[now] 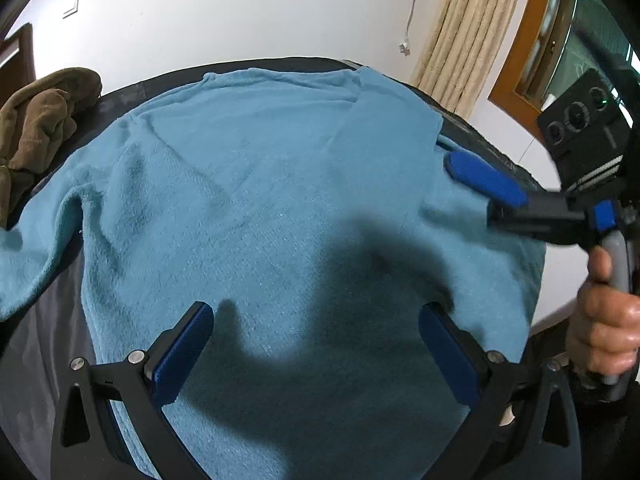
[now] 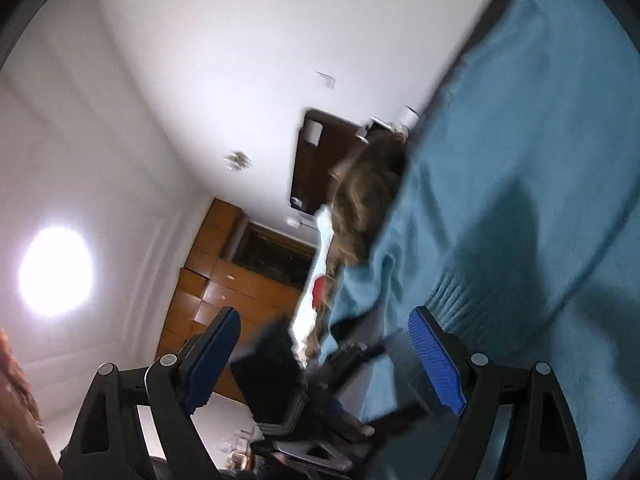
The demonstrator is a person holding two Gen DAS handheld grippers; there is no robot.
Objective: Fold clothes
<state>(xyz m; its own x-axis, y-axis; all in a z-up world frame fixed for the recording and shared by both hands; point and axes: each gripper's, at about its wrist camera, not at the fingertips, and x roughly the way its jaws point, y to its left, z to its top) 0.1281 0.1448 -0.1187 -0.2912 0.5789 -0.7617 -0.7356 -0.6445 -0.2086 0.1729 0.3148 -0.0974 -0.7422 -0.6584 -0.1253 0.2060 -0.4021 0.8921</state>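
Dark table (image 1: 480,140) | blue sweater (image 1: 260,200) spread flat | both tongs wide apart, empty

Sweater (image 1: 256,208) lay spread flat over the table (image 1: 480,140), covering most of it; one sleeve (image 1: 36,248) trailed off toward the left edge. A heap of other clothing (image 1: 40,128) sat on the table's far left corner, just beside the sweater. Left gripper (image 1: 316,344) hung over the sweater's near part, jaws wide apart. Right gripper (image 1: 480,176) reached in from the right over the sweater's right edge. Curtain (image 1: 468,28) hung behind the table, at right.
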